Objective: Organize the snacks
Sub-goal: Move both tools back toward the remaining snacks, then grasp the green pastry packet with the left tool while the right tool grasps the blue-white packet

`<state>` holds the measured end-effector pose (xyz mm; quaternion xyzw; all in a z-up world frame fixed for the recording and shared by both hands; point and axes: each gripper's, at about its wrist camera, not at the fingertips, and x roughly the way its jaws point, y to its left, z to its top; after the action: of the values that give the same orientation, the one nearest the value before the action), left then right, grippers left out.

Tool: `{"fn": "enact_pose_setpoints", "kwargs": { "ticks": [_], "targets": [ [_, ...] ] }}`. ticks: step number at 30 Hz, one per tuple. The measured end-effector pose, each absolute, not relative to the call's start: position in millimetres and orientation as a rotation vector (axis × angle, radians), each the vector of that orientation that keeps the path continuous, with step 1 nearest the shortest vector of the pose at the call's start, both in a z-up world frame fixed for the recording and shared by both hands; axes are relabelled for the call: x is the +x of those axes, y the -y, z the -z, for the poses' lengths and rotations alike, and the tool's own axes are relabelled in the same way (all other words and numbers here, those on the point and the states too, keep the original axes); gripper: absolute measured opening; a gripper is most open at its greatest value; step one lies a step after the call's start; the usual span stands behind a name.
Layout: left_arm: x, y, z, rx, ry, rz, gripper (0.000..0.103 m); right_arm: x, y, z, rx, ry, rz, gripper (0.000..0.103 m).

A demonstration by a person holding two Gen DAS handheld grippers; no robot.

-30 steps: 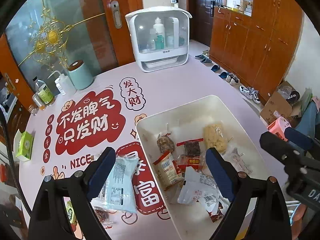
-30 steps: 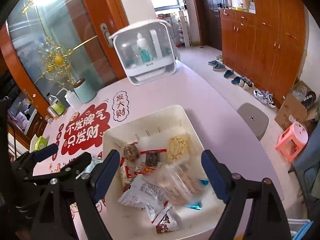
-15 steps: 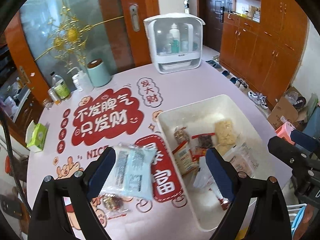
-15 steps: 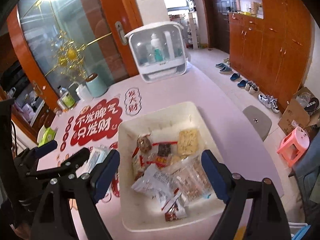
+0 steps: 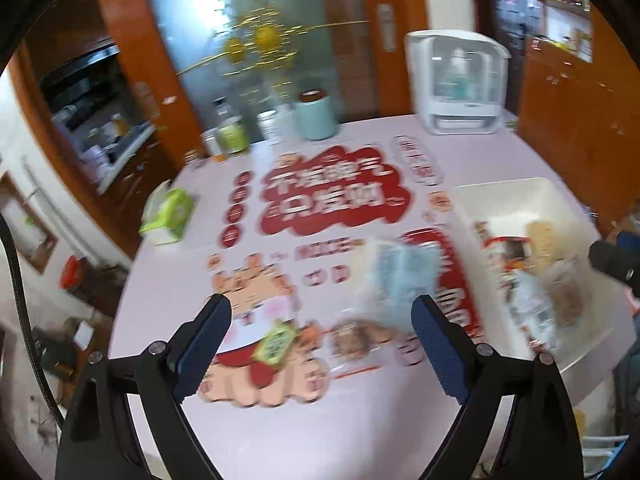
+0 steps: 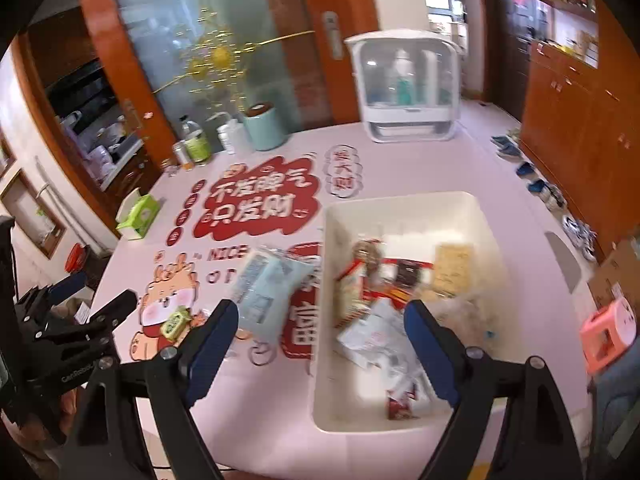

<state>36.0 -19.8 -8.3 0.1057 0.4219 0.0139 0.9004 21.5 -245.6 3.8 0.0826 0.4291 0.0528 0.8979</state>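
Note:
A white bin on the pink table holds several snack packets; it also shows at the right of the blurred left wrist view. A light blue packet lies on the table left of the bin, also in the left wrist view. A small green packet and a brownish packet lie near the front, the green one also in the right wrist view. My left gripper is open and empty above these. My right gripper is open and empty above the bin's left edge.
A white cabinet with bottles stands at the table's far side. A teal canister, bottles and a green tissue box sit along the far left. The table edge runs close in front.
Both grippers have swung left and pulled back. The bin has shifted right in both views and more of the table's left side now shows. Both stay open.

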Motion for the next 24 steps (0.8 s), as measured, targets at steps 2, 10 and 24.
{"fn": "enact_pose_setpoints", "kwargs": {
  "ticks": [2,10,24],
  "targets": [
    [31,-1,10,0.213,-0.875,-0.064,0.091,26,231,-4,0.156,-0.878,-0.126,0.086],
    [41,-70,37,0.184,-0.949,-0.116,0.091,53,179,-1,0.153,-0.88,-0.17,0.086],
    [119,-105,153,0.169,-1.219,0.063,0.091,131,122,80,0.218,-1.043,-0.081,0.103]
  ]
}}
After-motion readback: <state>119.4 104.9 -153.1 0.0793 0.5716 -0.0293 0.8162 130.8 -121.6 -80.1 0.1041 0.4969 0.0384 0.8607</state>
